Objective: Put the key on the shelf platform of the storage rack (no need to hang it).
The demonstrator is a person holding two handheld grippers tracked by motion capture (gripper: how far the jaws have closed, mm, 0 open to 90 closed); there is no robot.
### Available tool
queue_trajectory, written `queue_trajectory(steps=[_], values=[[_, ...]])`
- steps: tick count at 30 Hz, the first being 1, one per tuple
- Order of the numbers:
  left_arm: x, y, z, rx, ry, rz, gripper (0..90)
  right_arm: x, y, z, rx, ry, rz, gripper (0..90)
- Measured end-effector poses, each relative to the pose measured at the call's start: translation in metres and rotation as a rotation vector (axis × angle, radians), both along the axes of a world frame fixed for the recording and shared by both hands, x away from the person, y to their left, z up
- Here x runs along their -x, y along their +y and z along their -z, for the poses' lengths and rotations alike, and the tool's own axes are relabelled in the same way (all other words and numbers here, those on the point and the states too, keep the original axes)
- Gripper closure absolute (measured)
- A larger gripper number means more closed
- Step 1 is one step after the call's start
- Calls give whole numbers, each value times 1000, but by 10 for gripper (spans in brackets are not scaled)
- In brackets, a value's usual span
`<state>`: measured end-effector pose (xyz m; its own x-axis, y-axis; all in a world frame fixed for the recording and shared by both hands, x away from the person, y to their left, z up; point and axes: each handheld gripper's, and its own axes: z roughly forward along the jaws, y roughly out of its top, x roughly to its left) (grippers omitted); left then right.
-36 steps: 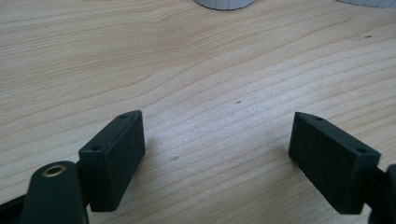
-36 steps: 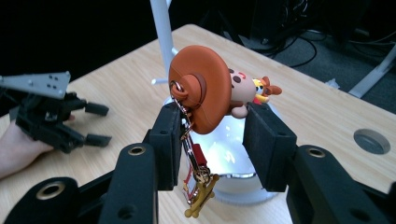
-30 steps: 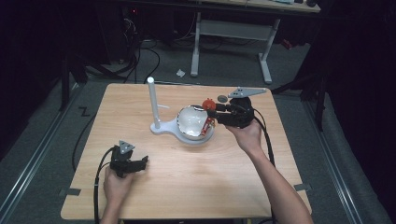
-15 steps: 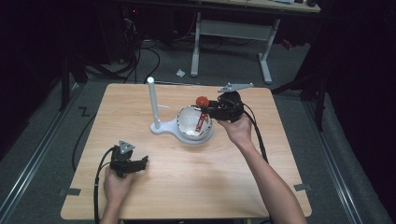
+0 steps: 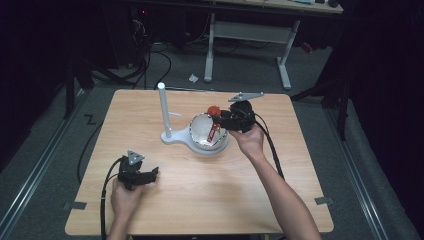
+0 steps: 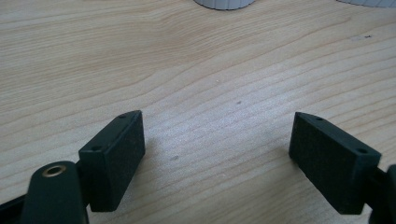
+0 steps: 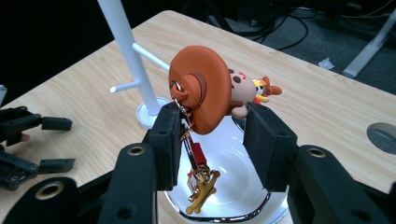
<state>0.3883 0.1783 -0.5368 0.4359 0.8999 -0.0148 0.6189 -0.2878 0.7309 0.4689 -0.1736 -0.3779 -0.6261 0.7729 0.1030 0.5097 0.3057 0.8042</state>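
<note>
My right gripper (image 7: 214, 133) is shut on a keychain figure (image 7: 205, 93) with a wide orange hat, pinched at the hat's lower edge. A red strap and gold charms (image 7: 201, 184) dangle from it into a white bowl (image 7: 233, 200) just below. From the high view, the right gripper (image 5: 220, 118) hangs over the right rim of the bowl (image 5: 200, 140), with the figure (image 5: 214, 110) at its tip. My left gripper (image 5: 152, 175) rests on the table near the front left, open. Between its fingers (image 6: 114, 154) lies bare wood.
A white stand with an upright pole (image 5: 163, 110) and short side pegs (image 7: 123, 86) shares a base with the bowl, on its left. The wooden table (image 5: 210, 195) extends bare toward the front. A round hole (image 7: 383, 133) sits in the tabletop beyond the bowl.
My right hand has moved left and slightly down, carrying the keychain figure from beside the bowl's right edge to over the bowl. The left gripper has stayed put.
</note>
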Motion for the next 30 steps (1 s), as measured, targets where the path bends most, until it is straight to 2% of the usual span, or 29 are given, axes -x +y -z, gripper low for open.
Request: queue_trajectory(steps=[5, 12, 17, 19, 23, 28, 30], values=[[0, 0, 0, 0, 0, 0, 187, -3, 6, 7, 7, 12, -1, 579], [0, 0, 0, 1, 0, 0, 187, -10, 14, 20, 11, 54, 4, 577], [0, 0, 0, 1, 0, 0, 187, -14, 16, 29, -4, 69, 3, 575], [0, 0, 0, 1, 0, 0, 187, -16, 18, 32, 4, 72, 6, 575], [0, 0, 0, 1, 0, 0, 187, -17, 19, 35, -1, 77, 11, 575], [0, 0, 0, 1, 0, 0, 187, -20, 22, 41, 35, 88, 16, 574], [0, 0, 0, 1, 1, 0, 187, -21, 22, 43, 35, 95, 20, 574]])
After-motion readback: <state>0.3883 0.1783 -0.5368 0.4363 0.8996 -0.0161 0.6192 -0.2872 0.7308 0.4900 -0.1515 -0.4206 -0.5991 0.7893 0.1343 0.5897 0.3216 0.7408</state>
